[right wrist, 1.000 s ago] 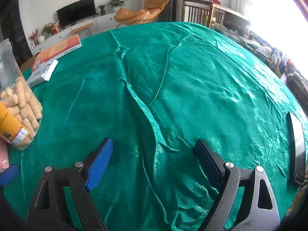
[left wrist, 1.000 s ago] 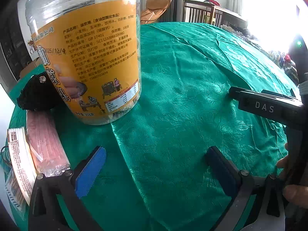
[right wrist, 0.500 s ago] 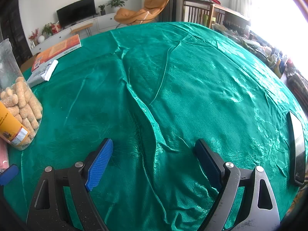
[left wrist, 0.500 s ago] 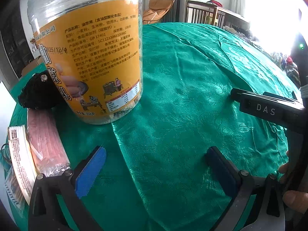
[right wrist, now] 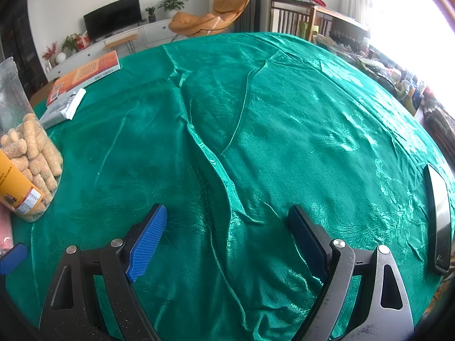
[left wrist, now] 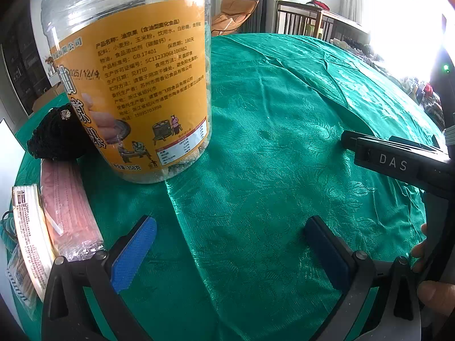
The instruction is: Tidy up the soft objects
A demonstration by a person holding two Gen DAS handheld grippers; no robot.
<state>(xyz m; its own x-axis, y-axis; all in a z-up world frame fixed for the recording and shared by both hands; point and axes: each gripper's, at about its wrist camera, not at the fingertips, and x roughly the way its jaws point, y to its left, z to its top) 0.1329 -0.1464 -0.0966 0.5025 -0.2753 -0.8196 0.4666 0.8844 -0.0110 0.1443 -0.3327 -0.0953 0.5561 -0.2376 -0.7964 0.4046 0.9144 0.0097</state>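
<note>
My left gripper (left wrist: 230,248) is open and empty, low over the green tablecloth (left wrist: 284,142). A clear snack jar with an orange label (left wrist: 133,85) stands just ahead to its left. A black knitted item (left wrist: 54,136) lies against the jar's left side. A pink pack of face masks (left wrist: 68,207) and a white packet (left wrist: 28,238) lie at the left edge. My right gripper (right wrist: 227,236) is open and empty over bare cloth; the jar (right wrist: 25,170) is at its far left.
The right gripper's body marked DAS (left wrist: 398,164) reaches in from the right in the left wrist view. An orange book (right wrist: 85,76) and a white packet (right wrist: 65,108) lie at the far left. A dark phone (right wrist: 439,221) lies at the right table edge.
The left gripper has edged slightly closer to the jar. The right gripper has not moved.
</note>
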